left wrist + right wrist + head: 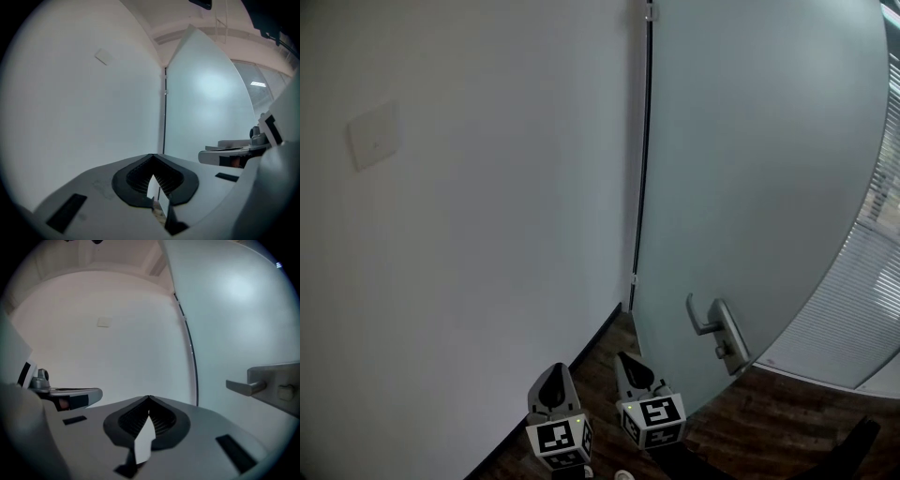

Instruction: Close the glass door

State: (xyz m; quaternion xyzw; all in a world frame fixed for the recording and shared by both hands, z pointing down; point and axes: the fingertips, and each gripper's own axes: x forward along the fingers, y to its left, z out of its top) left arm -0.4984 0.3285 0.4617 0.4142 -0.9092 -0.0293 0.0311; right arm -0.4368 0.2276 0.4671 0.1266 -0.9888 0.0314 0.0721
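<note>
Frosted glass door near right gripper; handle further right.

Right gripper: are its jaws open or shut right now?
Shut, empty. The right gripper's jaws meet at their tips with nothing between them; the door handle is untouched, off to the side.
</note>
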